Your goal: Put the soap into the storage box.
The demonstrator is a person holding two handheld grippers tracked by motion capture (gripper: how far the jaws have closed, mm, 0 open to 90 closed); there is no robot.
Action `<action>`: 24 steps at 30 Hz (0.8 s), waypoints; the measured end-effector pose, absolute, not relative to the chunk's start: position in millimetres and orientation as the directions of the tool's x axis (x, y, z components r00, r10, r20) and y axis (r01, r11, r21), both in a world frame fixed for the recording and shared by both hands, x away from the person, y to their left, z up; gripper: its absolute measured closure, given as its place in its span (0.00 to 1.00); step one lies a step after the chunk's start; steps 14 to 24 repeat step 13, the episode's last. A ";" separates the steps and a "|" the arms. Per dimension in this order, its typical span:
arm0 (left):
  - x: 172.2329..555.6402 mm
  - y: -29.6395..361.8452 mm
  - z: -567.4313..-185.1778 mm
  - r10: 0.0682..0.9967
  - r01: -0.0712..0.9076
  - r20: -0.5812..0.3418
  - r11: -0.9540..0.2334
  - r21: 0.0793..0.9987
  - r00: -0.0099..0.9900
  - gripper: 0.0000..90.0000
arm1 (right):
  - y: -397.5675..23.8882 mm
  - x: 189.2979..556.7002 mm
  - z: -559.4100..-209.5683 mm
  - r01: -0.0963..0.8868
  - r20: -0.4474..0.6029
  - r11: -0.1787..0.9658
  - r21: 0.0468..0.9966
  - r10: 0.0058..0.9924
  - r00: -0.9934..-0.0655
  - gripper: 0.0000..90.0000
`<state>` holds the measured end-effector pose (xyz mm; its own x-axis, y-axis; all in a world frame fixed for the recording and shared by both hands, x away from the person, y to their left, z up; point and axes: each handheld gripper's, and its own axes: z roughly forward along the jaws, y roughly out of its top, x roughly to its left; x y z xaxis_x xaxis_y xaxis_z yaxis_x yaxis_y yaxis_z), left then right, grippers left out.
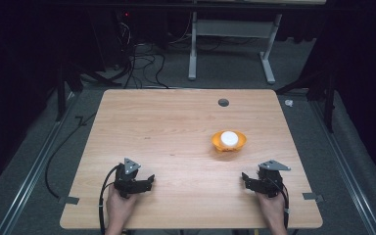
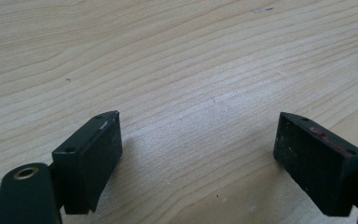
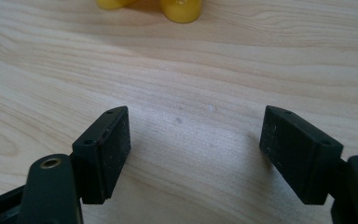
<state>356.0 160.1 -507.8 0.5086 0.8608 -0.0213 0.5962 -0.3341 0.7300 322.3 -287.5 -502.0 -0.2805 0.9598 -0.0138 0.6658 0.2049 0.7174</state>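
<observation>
An orange bowl-like thing (image 1: pixel 229 142) with a white round piece (image 1: pixel 229 137) in it sits right of centre on the wooden table (image 1: pixel 176 122). Its yellow underside (image 3: pixel 182 8) peeks in at the top of the right gripper view. My left gripper (image 1: pixel 149 181) (image 2: pixel 198 119) rests near the front left of the table, open, with bare wood between its pads. My right gripper (image 1: pixel 245 178) (image 3: pixel 196 112) rests near the front right, just in front of the orange thing, also open with nothing between its pads.
A dark round grommet hole (image 1: pixel 223 102) lies near the table's far edge. Tape tabs (image 1: pixel 68 199) (image 1: pixel 312 197) mark the front corners. Beyond the table stand a white desk frame (image 1: pixel 230 44) and floor cables (image 1: pixel 142 63).
</observation>
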 end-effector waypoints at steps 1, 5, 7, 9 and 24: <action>356.0 160.1 -507.8 0.861 0.596 -0.021 -0.335 0.730 0.509 0.17 | -287.7 323.4 -501.9 0.667 -0.013 0.208 0.715 0.958 -0.285 0.26; 355.8 160.3 -507.6 0.860 0.597 -0.021 -0.337 0.728 0.510 0.17 | -288.4 325.2 -502.1 0.665 -0.012 0.211 0.716 0.957 -0.291 0.26; 355.8 160.3 -507.7 0.860 0.596 -0.021 -0.336 0.729 0.509 0.17 | -288.5 325.3 -502.1 0.665 -0.012 0.212 0.716 0.956 -0.292 0.26; 355.7 160.3 -507.7 0.860 0.596 -0.021 -0.335 0.729 0.509 0.17 | -288.4 325.3 -502.1 0.665 -0.012 0.211 0.716 0.957 -0.291 0.26; 355.8 160.3 -507.7 0.860 0.596 -0.021 -0.335 0.729 0.509 0.17 | -288.4 325.3 -502.1 0.665 -0.012 0.215 0.715 0.955 -0.296 0.26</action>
